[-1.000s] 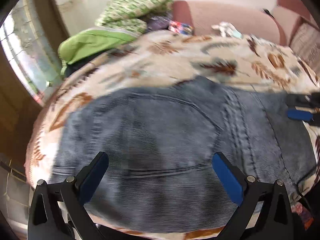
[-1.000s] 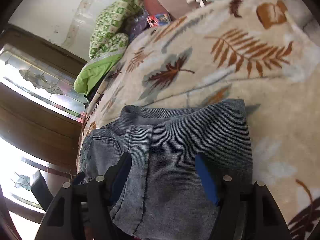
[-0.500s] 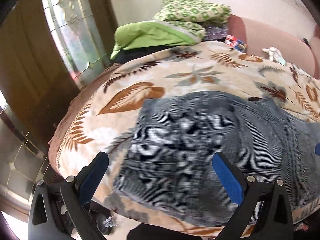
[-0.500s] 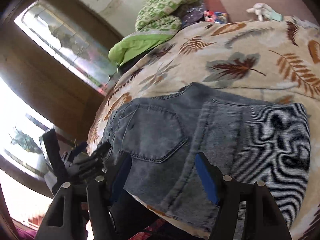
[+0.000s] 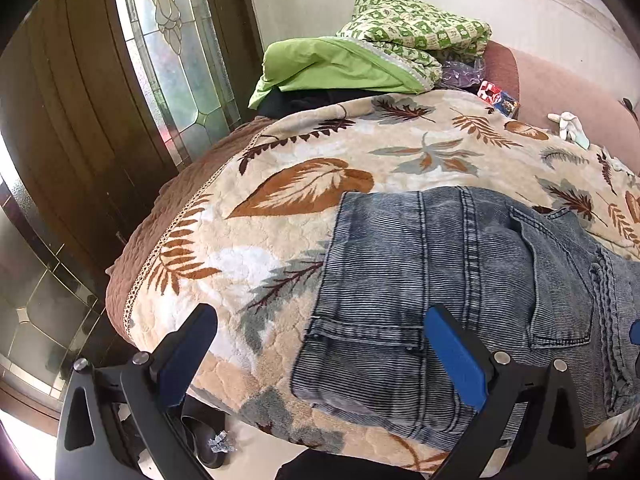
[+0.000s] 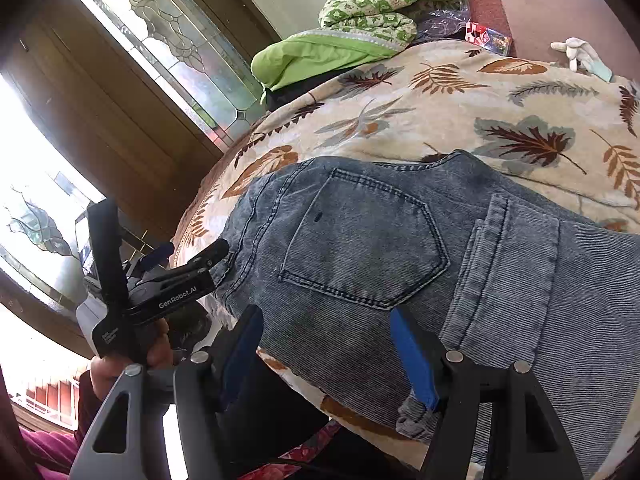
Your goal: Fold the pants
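The grey-blue denim pants (image 5: 460,280) lie folded on the leaf-patterned blanket (image 5: 300,184), back pocket up; they also show in the right wrist view (image 6: 360,248). My left gripper (image 5: 320,356) is open and empty, above the pants' left edge near the bed's front edge. It also shows in the right wrist view (image 6: 188,254), just left of the pants. My right gripper (image 6: 328,352) is open and empty, over the pants' near edge below the back pocket (image 6: 364,240).
A green quilt and pillow pile (image 5: 380,52) sits at the far end of the bed. A small white toy (image 5: 568,124) and a colourful packet (image 5: 498,96) lie by the pink headboard (image 5: 560,92). A wooden door with stained glass (image 5: 172,48) stands left.
Both grippers have pulled back and swung left, off the pants. The left one went from over the middle of the denim to its left edge. The pants lie still.
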